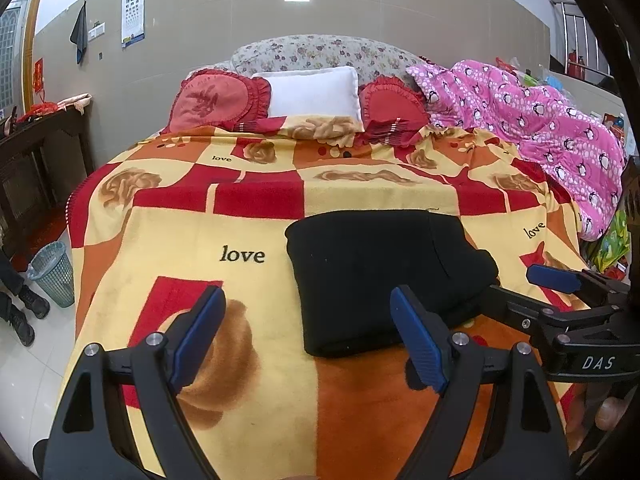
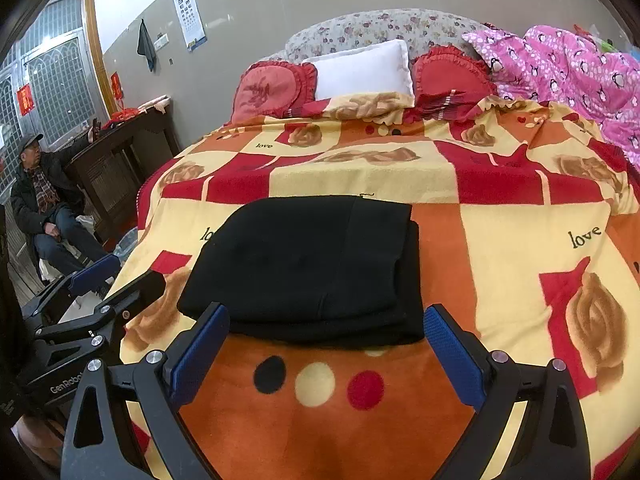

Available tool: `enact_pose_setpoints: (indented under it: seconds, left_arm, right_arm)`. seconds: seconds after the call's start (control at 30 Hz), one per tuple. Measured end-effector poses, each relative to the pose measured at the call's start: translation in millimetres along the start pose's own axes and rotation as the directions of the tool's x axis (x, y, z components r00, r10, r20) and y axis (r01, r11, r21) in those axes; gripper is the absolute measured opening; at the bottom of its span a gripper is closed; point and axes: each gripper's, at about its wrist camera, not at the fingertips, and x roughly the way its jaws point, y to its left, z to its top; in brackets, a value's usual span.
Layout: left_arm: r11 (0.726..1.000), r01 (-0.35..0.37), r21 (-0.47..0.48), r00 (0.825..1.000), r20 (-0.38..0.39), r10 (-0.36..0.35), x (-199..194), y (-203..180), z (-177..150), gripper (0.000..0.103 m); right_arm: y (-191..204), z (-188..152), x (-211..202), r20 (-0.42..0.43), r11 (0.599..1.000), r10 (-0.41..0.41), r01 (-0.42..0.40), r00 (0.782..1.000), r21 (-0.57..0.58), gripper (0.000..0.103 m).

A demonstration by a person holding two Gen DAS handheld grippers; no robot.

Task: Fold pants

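The black pants (image 1: 384,276) lie folded into a thick rectangle on the patterned blanket (image 1: 248,216) near the bed's front edge; they also show in the right wrist view (image 2: 312,268). My left gripper (image 1: 312,336) is open and empty, held just in front of the pants' left part. My right gripper (image 2: 326,356) is open and empty, held just in front of the pants' near edge. The right gripper shows at the right of the left wrist view (image 1: 516,280). The left gripper shows at the left of the right wrist view (image 2: 120,272).
Pillows (image 1: 312,92) and a pink quilt (image 1: 532,120) lie at the head and right side of the bed. A dark cabinet (image 2: 120,156), a seated man (image 2: 44,200) and a bin (image 1: 54,274) stand on the left of the bed.
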Motion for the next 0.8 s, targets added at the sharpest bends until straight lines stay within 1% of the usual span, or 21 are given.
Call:
enact_pose_setpoints:
  seconds: [0.8]
  left_arm:
    - [1.000, -0.001, -0.004, 1.000, -0.017, 0.001, 3.3, 0.0, -5.0, 0.085]
  right_arm:
    - [4.5, -2.9, 11.8, -0.026, 1.000, 0.001, -0.002, 1.000, -0.014, 0.099]
